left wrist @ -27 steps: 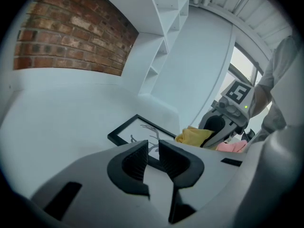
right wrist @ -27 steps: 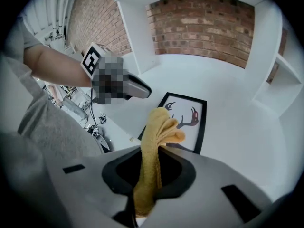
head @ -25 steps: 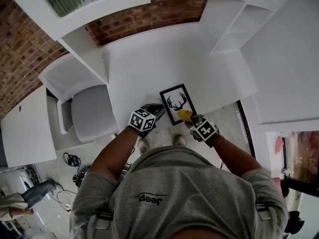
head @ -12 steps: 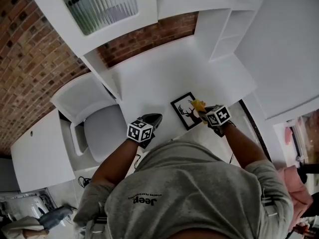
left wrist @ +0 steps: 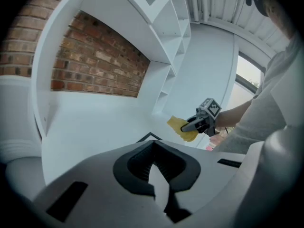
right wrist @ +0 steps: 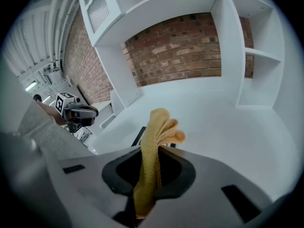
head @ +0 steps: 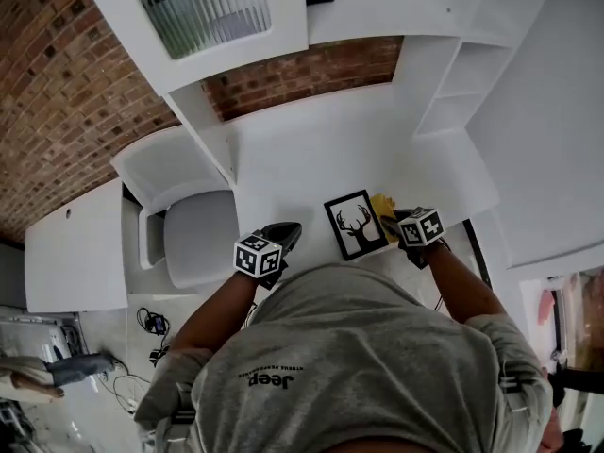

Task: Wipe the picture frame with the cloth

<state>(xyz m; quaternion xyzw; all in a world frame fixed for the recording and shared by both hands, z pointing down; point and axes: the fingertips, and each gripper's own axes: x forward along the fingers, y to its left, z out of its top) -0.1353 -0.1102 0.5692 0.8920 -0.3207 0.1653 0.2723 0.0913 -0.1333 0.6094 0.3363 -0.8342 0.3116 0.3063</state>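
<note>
1. The flat, rectangular, black-rimmed picture frame (head: 357, 225), its white face printed with dark antlers, lies face up on the smooth white desk (head: 311, 149).
2. The right gripper (head: 393, 217) sits just to the right of the frame. Its jaws are pinched tight on a soft, mustard-yellow towelling cloth (head: 381, 204), and a bunched, folded tuft sticks out past the jaw tips.
3. That tuft meets the frame's right rim or lies just beside it (the head view is too small to settle which).
4. The left gripper (head: 286, 232) hovers well to the left of the frame. Its jaw tips are closed together with nothing between them, and it is not steadying the frame.
5. Progress, as I judge it: the cloth is in hand and at the frame, so the fetching is done. The wiping looks to be at the start or end of a stroke along the right edge. No dust or streak shows, so how much of the face is clean cannot be told.
6. Likely left to do: sweeps across the flat face and round the four rims. The frame looks light and the desk slick, so it may slide under the cloth.
</note>
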